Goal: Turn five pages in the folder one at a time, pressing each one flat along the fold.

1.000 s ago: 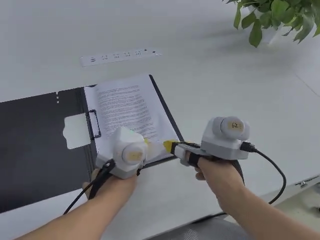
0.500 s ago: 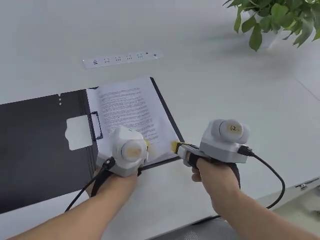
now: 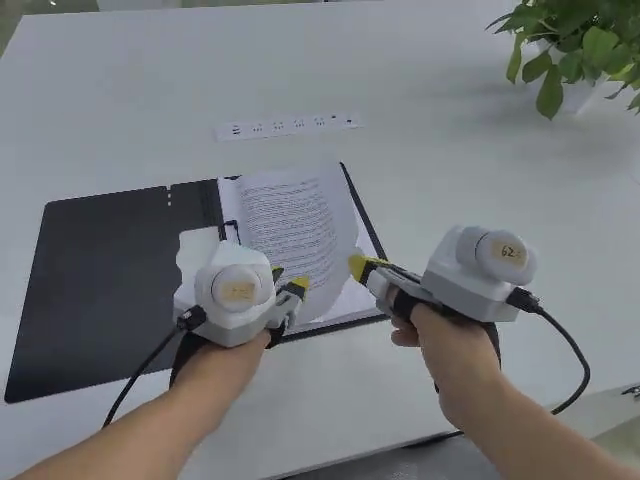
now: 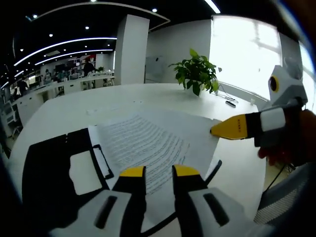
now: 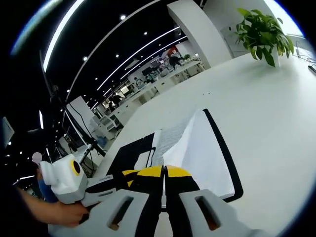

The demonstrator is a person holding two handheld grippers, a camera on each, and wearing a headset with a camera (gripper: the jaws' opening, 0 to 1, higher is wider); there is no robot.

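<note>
The thin, floppy printed white page of the open black folder on the white table probably creases easily, so its lifted outer edge, pinched in the right gripper, seems the safest hold, while the left gripper stands parted and empty.

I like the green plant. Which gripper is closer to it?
Right. The right gripper is at the folder's right edge, on the plant's side; the left gripper sits farther left, over the page.
</note>
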